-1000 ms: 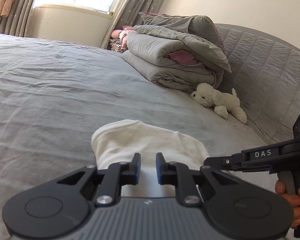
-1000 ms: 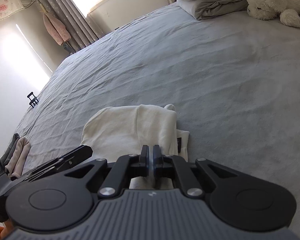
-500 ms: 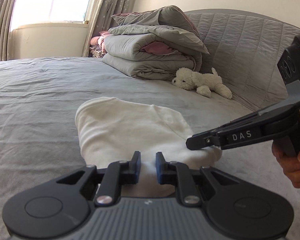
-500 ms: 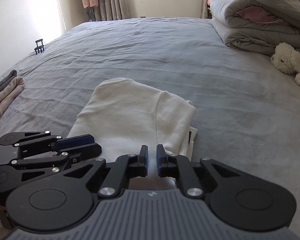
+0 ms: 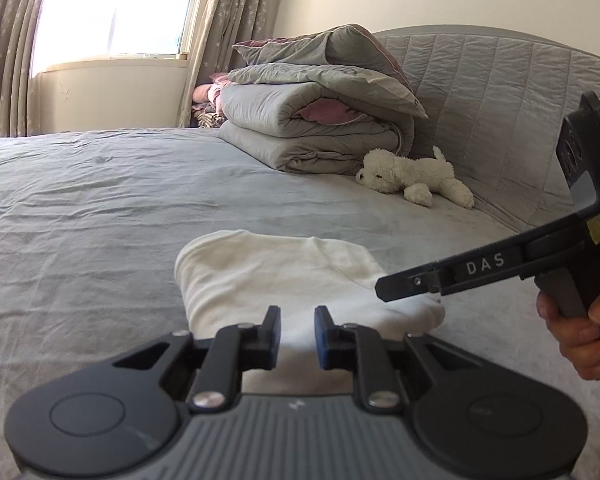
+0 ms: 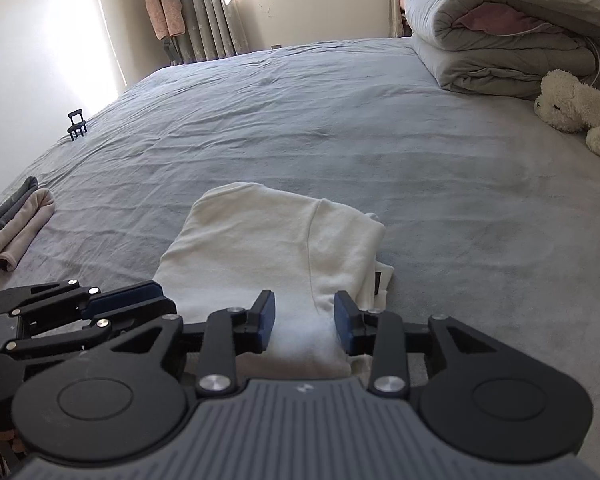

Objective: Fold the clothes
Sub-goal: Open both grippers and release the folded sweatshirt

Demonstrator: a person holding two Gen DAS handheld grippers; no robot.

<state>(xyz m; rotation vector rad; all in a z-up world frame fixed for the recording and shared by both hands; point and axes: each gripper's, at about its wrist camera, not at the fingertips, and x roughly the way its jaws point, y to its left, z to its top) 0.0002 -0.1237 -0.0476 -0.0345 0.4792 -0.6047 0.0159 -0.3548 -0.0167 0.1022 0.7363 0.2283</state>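
On the grey bed (image 6: 340,128) lies the folded cream sweatshirt (image 6: 260,240); right gripper (image 6: 305,320) opening, left gripper (image 5: 296,334) fingers narrowly parted, both over its near edge, nothing pinched. Withdraw straight back without dragging the fold

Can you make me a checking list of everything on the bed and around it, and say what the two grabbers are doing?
Surface: grey bed sheet, wrinkled.
Job's things: folded white garment lying flat near the bed's front edge.
Clutter: white plush dog by the headboard; folded grey duvet stack; small pile of folded clothes at the left side; tiny black stand.
Grippers: left hand-held gripper opening, white fabric in the gap, pads not pressing; right hand-held gripper opening, fabric fold between the pads, not pinched.
Cables: nothing seen.
Surroundings: bright window, curtains, pink garment hanging.
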